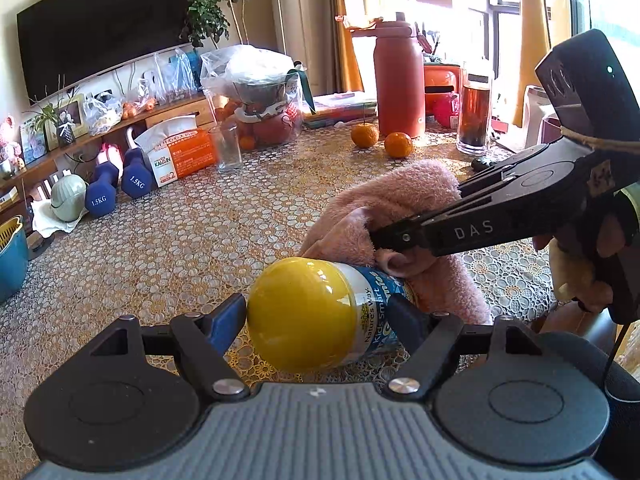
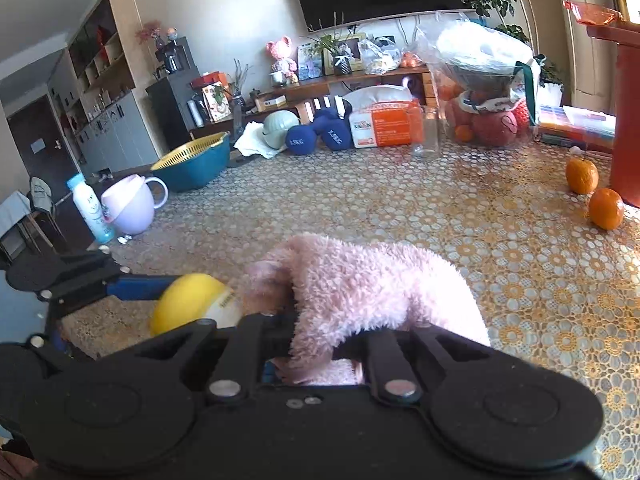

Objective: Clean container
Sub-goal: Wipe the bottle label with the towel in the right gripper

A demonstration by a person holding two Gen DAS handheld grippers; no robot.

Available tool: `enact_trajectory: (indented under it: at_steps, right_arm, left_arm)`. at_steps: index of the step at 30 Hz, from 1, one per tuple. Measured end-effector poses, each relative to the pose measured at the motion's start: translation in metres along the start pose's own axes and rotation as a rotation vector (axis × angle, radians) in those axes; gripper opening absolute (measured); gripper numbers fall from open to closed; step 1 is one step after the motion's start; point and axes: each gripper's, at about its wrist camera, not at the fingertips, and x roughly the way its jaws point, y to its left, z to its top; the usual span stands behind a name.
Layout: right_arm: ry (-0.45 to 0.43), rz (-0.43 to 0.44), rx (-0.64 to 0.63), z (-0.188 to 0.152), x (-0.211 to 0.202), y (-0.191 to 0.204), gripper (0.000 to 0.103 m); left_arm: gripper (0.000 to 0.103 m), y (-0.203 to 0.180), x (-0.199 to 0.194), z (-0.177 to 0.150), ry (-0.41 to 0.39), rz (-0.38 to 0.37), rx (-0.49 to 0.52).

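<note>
Our left tool (image 1: 320, 312) grips the yellow-capped bottle (image 1: 316, 316), our right tool (image 2: 320, 344) pinches the pink towel (image 2: 360, 292) against it, two oranges (image 1: 398, 145) and a glass (image 1: 228, 148) standing well apart on the table (image 1: 160, 248).

Living room: television (image 1: 100, 28), dumbbells (image 1: 120, 186)

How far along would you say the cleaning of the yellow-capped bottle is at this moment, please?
Done: the left gripper is shut on the bottle, lying on its side, and the right gripper is shut on the pink cloth. In hand: the cloth is pressed against the labelled body beyond the yellow cap. Left: the cap end shows no cloth contact; how clean the body is cannot be judged.
</note>
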Motion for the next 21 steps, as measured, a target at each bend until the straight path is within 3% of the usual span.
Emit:
enact_trajectory:
  at_steps: [3,7,15,21]
  right_arm:
    - [0.010,-0.073,-0.043,-0.006,-0.006,-0.006,0.010]
    - [-0.044,-0.112,-0.073,-0.002,-0.030,-0.006,0.010]
    - [-0.166,0.063,-0.093,0.022,-0.072,0.025,0.011]
    - [-0.122,0.195,-0.069,0.015,-0.058,0.042,0.011]
  left_arm:
    - [0.078,-0.001,0.000,0.000,0.004,0.003,0.001]
    - [0.078,-0.004,-0.001,0.001,0.009,0.012,0.012]
    - [0.078,-0.013,-0.004,0.005,0.001,0.033,0.045]
    - [0.078,-0.020,-0.004,0.004,-0.016,0.051,0.068]
